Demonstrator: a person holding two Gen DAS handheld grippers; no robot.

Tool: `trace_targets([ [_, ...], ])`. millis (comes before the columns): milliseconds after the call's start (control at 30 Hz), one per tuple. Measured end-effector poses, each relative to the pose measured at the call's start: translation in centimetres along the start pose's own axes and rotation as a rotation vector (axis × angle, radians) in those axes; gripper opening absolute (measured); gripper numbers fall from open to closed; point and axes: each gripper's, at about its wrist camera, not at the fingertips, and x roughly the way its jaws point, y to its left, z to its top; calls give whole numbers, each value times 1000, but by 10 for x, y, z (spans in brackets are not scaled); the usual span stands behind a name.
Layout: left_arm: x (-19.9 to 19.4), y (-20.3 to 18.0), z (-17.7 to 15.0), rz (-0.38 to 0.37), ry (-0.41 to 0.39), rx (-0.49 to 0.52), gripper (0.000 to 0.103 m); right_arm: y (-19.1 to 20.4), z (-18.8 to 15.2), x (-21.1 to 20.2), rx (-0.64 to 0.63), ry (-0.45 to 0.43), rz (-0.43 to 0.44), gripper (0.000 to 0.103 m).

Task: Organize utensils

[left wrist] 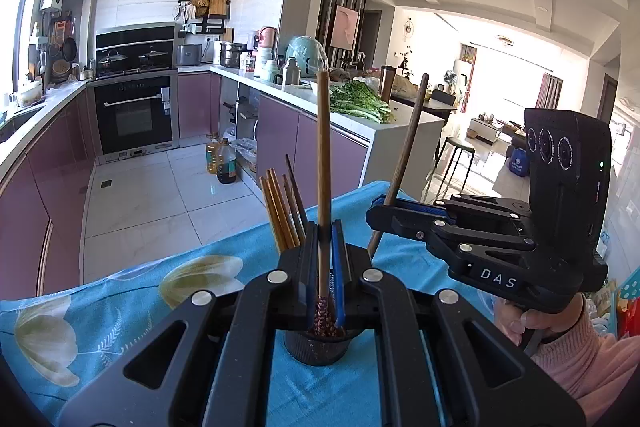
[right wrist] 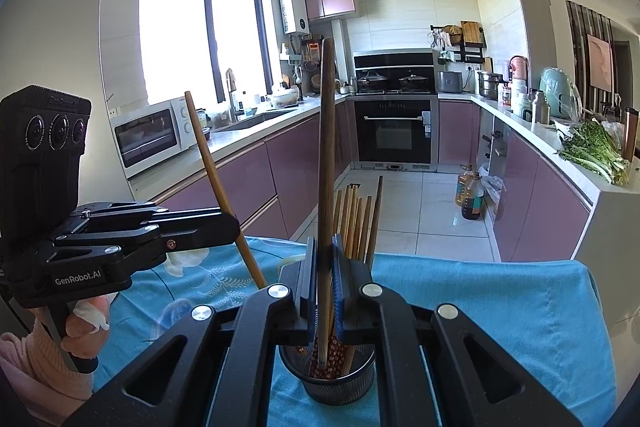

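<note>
**Both grippers hold a chopstick above the cup**

Left gripper (left wrist: 326, 267) is clamped on a light chopstick (left wrist: 322, 167), which stands nearly upright with its patterned lower end just over the mesh cup (left wrist: 316, 347). Right gripper (right wrist: 324, 283) is clamped on a darker chopstick (right wrist: 326, 155), also upright, its tip already inside the cup (right wrist: 328, 383). Each stick's long axis runs up and down, so the drop is straight down, I judge. Both hands look about equally near the cup. Farther off, a bundle of chopsticks (right wrist: 358, 223) stands on end on the blue cloth (right wrist: 500, 307).
</note>
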Motion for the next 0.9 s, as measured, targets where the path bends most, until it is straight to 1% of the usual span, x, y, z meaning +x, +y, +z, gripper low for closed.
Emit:
trace_targets([
  [900, 16, 3, -4, 5, 55, -3, 7, -11, -4, 15, 19, 34, -6, 6],
])
